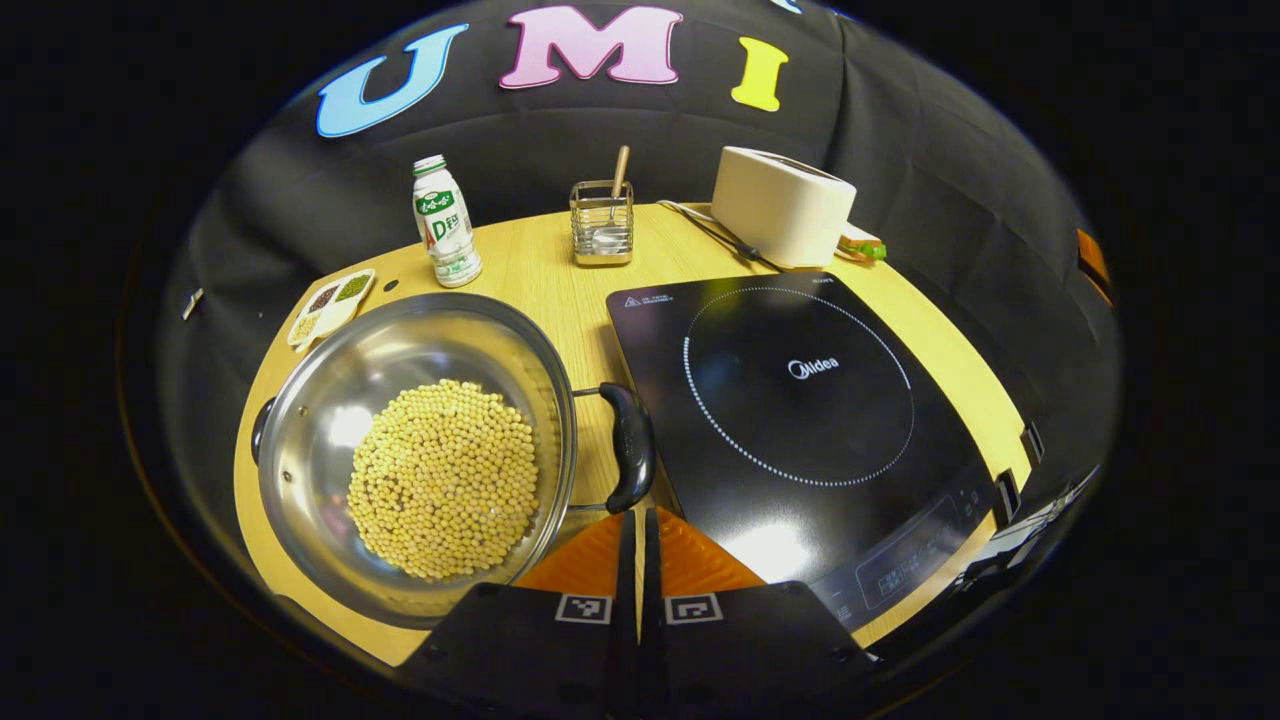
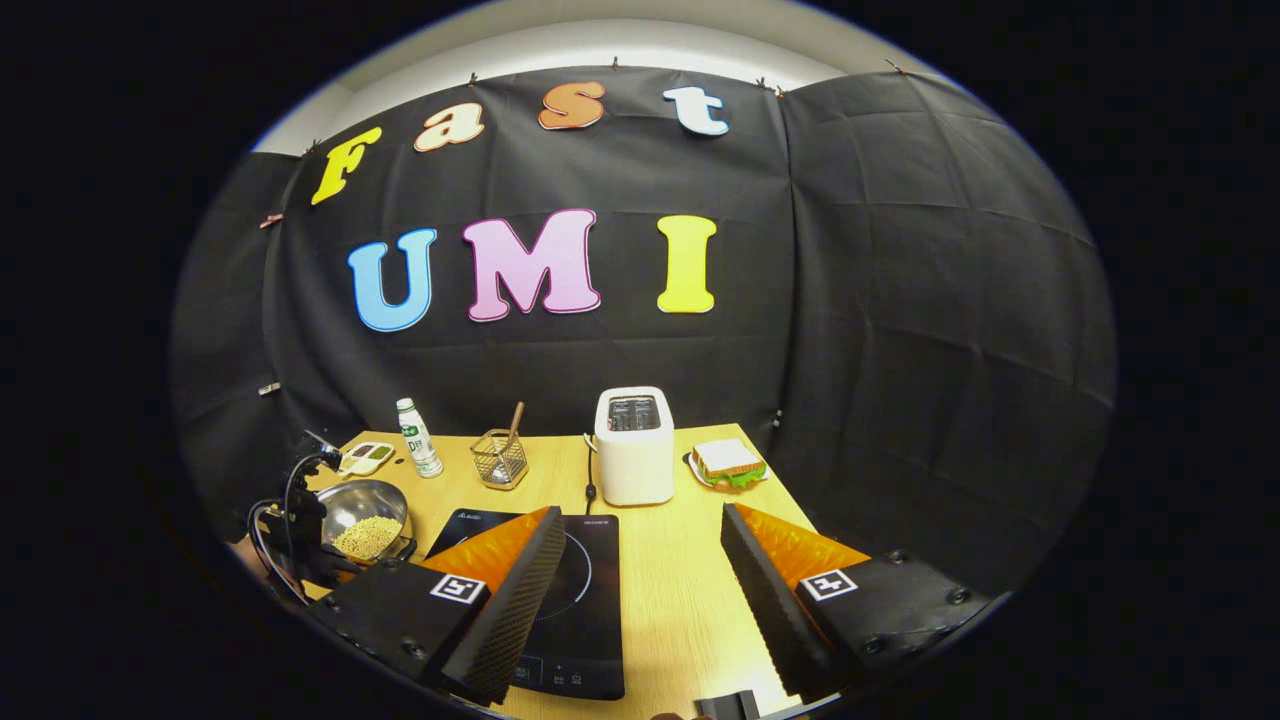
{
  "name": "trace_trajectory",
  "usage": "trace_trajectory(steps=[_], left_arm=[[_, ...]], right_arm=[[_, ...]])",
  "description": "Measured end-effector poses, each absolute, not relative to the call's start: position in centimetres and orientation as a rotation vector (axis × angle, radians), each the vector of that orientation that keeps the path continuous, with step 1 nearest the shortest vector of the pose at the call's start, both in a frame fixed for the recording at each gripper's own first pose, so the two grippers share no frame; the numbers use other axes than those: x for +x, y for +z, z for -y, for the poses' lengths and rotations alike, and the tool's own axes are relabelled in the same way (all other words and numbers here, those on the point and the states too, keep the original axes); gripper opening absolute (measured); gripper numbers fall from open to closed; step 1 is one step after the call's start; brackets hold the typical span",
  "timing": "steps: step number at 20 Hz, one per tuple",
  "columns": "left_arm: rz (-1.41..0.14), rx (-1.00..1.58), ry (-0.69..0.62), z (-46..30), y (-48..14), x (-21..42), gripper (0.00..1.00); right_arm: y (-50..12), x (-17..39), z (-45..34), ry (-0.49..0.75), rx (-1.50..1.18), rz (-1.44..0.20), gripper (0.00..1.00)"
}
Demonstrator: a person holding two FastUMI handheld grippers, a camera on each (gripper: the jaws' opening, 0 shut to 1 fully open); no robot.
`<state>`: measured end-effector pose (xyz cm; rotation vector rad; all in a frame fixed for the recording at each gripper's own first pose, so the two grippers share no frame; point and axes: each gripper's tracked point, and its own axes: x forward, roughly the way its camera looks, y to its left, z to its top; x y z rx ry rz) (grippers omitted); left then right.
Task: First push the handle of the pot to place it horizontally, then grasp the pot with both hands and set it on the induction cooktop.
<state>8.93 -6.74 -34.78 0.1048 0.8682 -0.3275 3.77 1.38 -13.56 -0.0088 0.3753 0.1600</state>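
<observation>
Right now I see the left gripper (image 1: 640,520) with its jaws pressed together, nothing between them, tips just below the near black side handle (image 1: 630,447) of the round stainless-steel pot (image 1: 330,420); I cannot tell whether they touch it. That pot holds a heap of pale yellow soybeans (image 1: 445,478) and sits on the light wooden table (image 1: 530,270), just left of the flat black induction cooktop (image 1: 800,400); its right handle hangs over the gap beside the cooktop's edge, and a second handle shows at the pot's far left rim. Behind the pot I see a small white divided dish of grains (image 1: 330,305), a white drink bottle with a green label (image 1: 445,222), a square wire holder with a wooden-handled utensil (image 1: 602,222) and a cream toaster (image 1: 782,205). From the right gripper view, the right gripper (image 2: 640,560) hangs with jaws wide apart over the table, holding nothing, the cooktop under its left finger, well clear of the pot. A sandwich on a small plate (image 2: 728,462) sits right of the toaster.
</observation>
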Motion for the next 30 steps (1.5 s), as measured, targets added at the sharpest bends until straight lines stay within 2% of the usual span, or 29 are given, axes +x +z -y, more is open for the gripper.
trace_trajectory(steps=[9,15,20,24,28,30], left_arm=[[-0.842,0.087,-0.311,7.4,-34.4,11.5,0.05],[-0.802,0.075,-0.294,8.5,-31.9,9.7,0.05],[-0.700,0.024,-0.153,7.5,-27.0,7.5,0.05],[-0.539,-0.041,-0.003,5.6,-20.8,6.3,0.07],[-0.420,-0.135,0.069,2.9,-16.2,5.4,0.60],[-0.404,-0.145,0.098,0.5,-15.2,5.2,0.99]], right_arm=[[-13.7,3.9,-1.0,0.174,-0.020,-0.379,0.98],[-13.8,4.3,-1.9,0.245,-0.004,-0.382,0.98],[-13.9,5.2,-3.5,0.363,0.020,-0.381,0.98],[-14.3,5.6,-4.5,0.438,0.036,-0.385,0.99],[-14.5,6.2,-5.5,0.453,0.046,-0.401,0.99],[-14.5,6.4,-6.6,0.458,0.046,-0.403,0.98]])
